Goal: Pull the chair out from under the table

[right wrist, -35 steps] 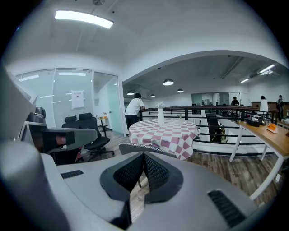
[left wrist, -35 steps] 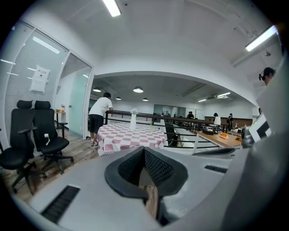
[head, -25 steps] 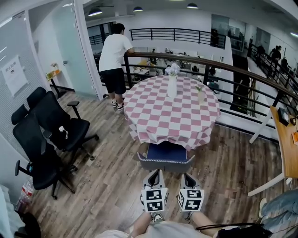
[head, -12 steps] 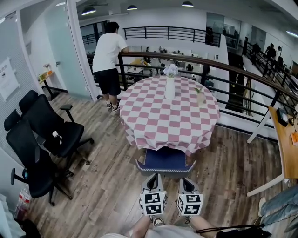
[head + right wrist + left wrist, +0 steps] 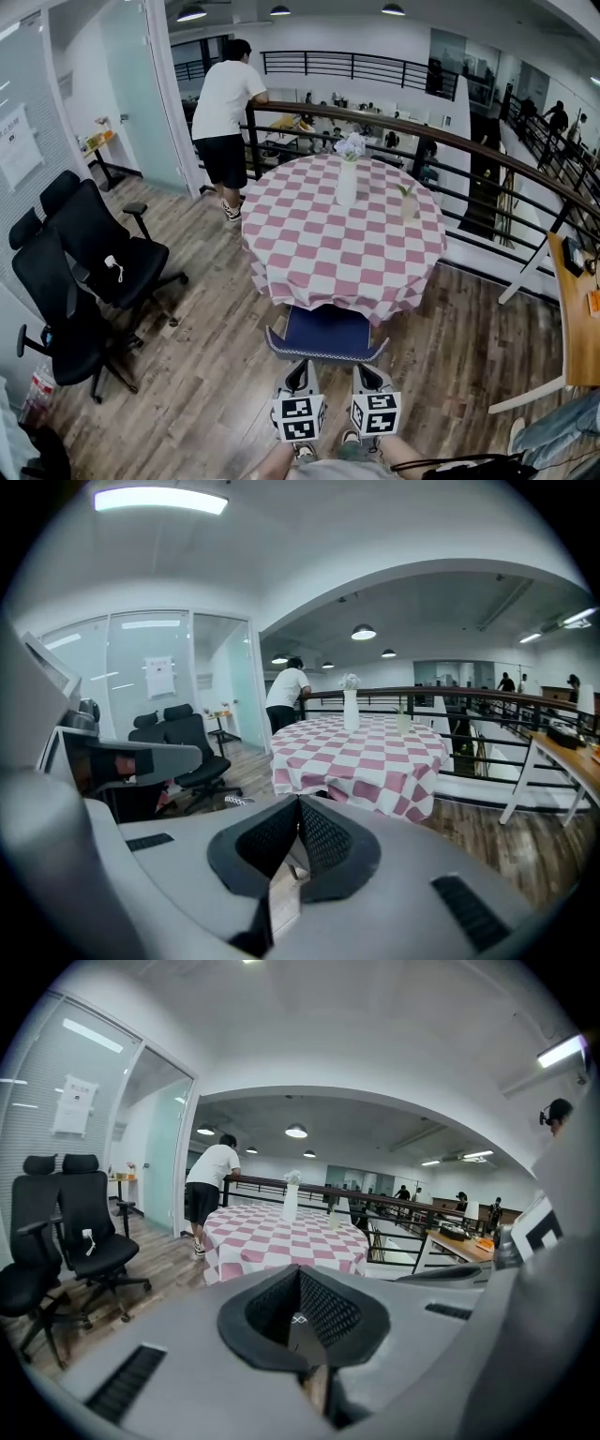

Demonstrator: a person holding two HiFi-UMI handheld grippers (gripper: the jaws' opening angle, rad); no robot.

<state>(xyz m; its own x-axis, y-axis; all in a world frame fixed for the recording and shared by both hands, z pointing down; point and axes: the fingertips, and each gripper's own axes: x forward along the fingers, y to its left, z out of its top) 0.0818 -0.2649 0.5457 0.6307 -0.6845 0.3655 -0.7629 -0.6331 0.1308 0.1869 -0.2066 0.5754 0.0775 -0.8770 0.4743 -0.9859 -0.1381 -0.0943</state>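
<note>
Both closed: left gripper (image 5: 300,366), right gripper (image 5: 367,369)

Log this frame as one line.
phase: pre-grasp | left gripper: jaws shut, empty | right gripper: jaws shut, empty | chair: partly under table, not gripped

A round worktop (image 5: 277,246) wears a pink-and-white checked cloth (image 5: 337,251). On it a white vase (image 5: 347,184) of flowers and a small potted sprig (image 5: 407,202) stand apart.

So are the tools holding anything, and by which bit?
Nothing is held. The left tool and the right tool are both shut with nothing between them; the chair is not gripped.
</note>
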